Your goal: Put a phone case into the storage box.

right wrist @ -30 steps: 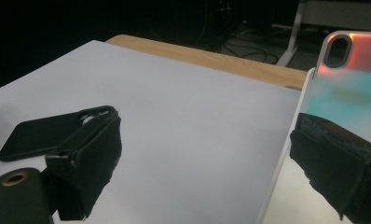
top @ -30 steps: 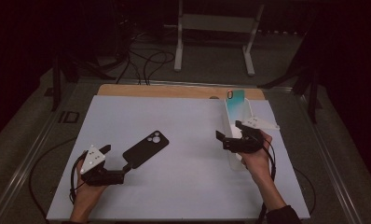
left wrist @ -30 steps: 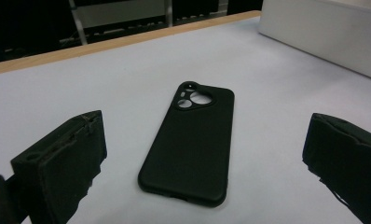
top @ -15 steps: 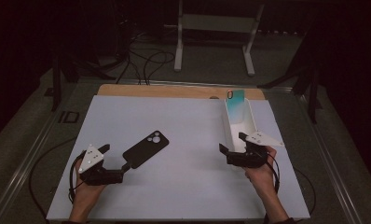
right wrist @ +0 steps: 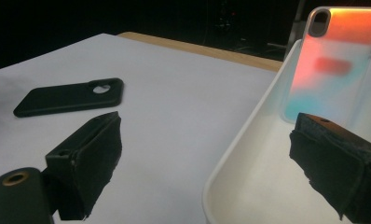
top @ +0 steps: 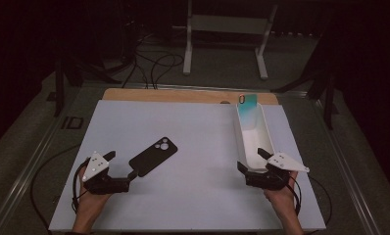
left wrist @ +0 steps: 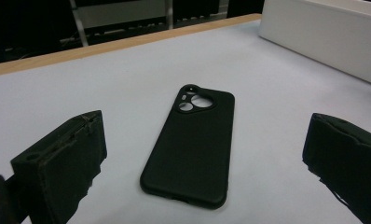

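Right gripper (top: 255, 163) withdrawn; gradient case (top: 247, 108) in tray (top: 238, 137).

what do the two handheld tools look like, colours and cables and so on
Both the left tool and the right tool have black bodies, each topped by a grey three-cornered plate with small dark dots. Their jaws are blocky, black and rough-edged. A black cable loops from the back of each. No sleeves are visible.

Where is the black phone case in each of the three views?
High view: black phone case lies left of centre, ahead of the left gripper.
Left gripper view: centre, between the open jaws.
Right gripper view: upper left.
Shared landmark: white tray.
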Available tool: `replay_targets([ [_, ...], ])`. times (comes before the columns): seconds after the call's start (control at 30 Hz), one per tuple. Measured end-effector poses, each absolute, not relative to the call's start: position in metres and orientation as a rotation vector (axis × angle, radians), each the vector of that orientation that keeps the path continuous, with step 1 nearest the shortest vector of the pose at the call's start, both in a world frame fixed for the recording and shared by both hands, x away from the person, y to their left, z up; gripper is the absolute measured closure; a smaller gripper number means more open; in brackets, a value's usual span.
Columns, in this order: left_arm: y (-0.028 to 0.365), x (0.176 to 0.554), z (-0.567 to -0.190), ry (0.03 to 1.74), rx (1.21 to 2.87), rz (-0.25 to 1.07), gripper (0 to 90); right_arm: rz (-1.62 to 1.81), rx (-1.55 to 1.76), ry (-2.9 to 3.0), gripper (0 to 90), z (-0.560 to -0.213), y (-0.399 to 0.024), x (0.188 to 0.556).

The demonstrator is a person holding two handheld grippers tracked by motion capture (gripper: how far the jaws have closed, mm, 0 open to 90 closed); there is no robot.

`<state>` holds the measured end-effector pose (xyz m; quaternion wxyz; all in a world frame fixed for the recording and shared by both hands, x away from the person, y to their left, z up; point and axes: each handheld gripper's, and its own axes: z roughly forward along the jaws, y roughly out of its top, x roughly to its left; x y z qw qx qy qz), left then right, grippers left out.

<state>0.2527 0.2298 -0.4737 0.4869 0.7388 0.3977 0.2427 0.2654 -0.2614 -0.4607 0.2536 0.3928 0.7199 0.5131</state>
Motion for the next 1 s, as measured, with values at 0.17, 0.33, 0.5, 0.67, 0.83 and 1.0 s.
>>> replay_targets([
  [0.17,0.229,0.252,-0.473,0.960,1.801,0.593,0.2,1.401,1.061,1.953,9.0,-0.467,-0.265,0.261],
  [0.33,0.227,0.252,-0.472,0.957,1.815,0.594,0.2,1.417,1.067,1.945,9.1,-0.467,-0.269,0.260],
  [0.5,0.222,0.260,-0.470,0.957,1.873,0.598,0.2,1.414,1.073,1.943,9.1,-0.468,-0.270,0.261],
  [0.67,0.217,0.269,-0.469,0.960,1.922,0.568,0.2,1.418,1.081,1.941,9.1,-0.467,-0.271,0.261],
  [0.83,0.210,0.284,-0.473,0.975,1.989,0.513,0.2,1.414,1.080,1.944,9.1,-0.468,-0.271,0.261],
  [1.0,0.205,0.296,-0.475,0.962,2.060,0.474,0.2,1.416,1.077,1.948,9.1,-0.469,-0.271,0.262],
])
